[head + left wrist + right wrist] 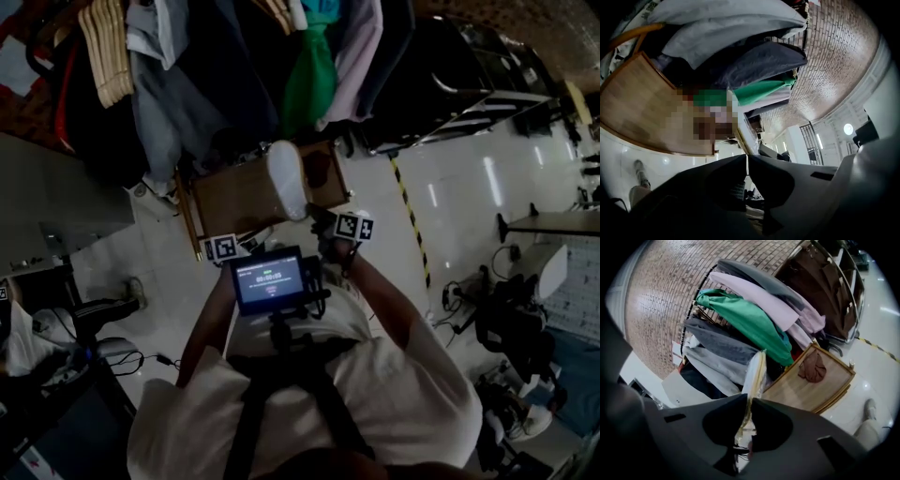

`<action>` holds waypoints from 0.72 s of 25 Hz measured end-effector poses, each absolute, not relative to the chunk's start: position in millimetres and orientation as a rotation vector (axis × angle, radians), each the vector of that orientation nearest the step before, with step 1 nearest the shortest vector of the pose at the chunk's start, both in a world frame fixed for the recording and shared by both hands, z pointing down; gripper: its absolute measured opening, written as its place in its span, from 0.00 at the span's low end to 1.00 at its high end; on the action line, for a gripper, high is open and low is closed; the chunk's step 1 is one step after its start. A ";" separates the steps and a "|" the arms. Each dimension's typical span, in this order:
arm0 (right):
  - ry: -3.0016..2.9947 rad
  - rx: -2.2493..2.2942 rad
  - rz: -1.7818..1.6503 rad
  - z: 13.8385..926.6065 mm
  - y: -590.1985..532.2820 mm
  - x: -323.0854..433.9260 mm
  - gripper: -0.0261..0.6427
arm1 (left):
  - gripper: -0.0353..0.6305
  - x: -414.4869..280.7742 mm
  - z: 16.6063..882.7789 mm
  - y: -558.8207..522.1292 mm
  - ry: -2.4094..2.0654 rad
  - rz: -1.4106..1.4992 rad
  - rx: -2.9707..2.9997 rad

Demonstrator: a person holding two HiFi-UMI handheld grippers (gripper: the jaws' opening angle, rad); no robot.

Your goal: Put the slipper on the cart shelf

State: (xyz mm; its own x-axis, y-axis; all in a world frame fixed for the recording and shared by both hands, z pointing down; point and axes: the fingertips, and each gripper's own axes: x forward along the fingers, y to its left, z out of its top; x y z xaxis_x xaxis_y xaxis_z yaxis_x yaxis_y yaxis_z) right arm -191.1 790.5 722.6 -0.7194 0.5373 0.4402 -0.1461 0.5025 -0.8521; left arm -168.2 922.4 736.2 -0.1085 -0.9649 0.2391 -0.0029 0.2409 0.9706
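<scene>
In the head view a white slipper (pixel 286 178) hangs sole-up over the wooden cart shelf (pixel 230 199), and my right gripper (pixel 315 216) is shut on its near end. The right gripper view shows the slipper (pixel 755 370) edge-on, pinched between the jaws of that gripper (pixel 750 401), with the wooden shelf (pixel 806 392) behind it to the right. My left gripper (pixel 251 240) sits just left of it by the shelf's near edge. In the left gripper view this gripper (pixel 746 158) is shut with nothing in it, and the shelf (pixel 637 110) lies to its upper left.
A brown cloth (pixel 813 366) lies on the shelf's far part. Hanging garments (pixel 309 75) on a rack crowd over the cart. Yellow-black floor tape (pixel 411 220) runs to the right, with stands and cables (pixel 511 319) beyond. A chair base (pixel 98 314) is at the left.
</scene>
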 end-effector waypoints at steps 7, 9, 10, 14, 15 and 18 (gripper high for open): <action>-2.119 -0.342 1.322 686.3 777.8 -188.1 0.10 | 0.37 -176.6 699.7 875.6 -1.346 -1.207 1.144; -2.129 -0.338 1.350 679.6 774.7 -182.4 0.10 | 0.46 -176.0 686.2 865.4 -1.314 -1.286 1.170; -2.134 -0.339 1.364 675.6 773.1 -180.0 0.10 | 0.46 -176.2 683.6 861.2 -1.308 -1.302 1.180; -2.152 -0.341 1.415 663.2 771.0 -165.4 0.10 | 0.46 -173.7 673.8 838.6 -1.279 -1.326 1.237; -2.153 -0.340 1.419 662.5 771.8 -160.4 0.10 | 0.46 -172.2 672.8 834.2 -1.272 -1.334 1.240; -2.160 -0.341 1.427 657.8 768.8 -152.6 0.10 | 0.46 -173.7 671.0 822.8 -1.272 -1.360 1.217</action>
State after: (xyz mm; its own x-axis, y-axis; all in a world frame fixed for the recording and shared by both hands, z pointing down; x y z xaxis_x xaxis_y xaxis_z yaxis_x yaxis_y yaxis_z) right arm -152.6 768.8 657.8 -0.8309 0.4776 0.2856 -0.0754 0.4120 -0.9081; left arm -173.7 822.8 671.0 -0.1265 -0.9884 -0.0840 -0.0177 -0.0825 0.9964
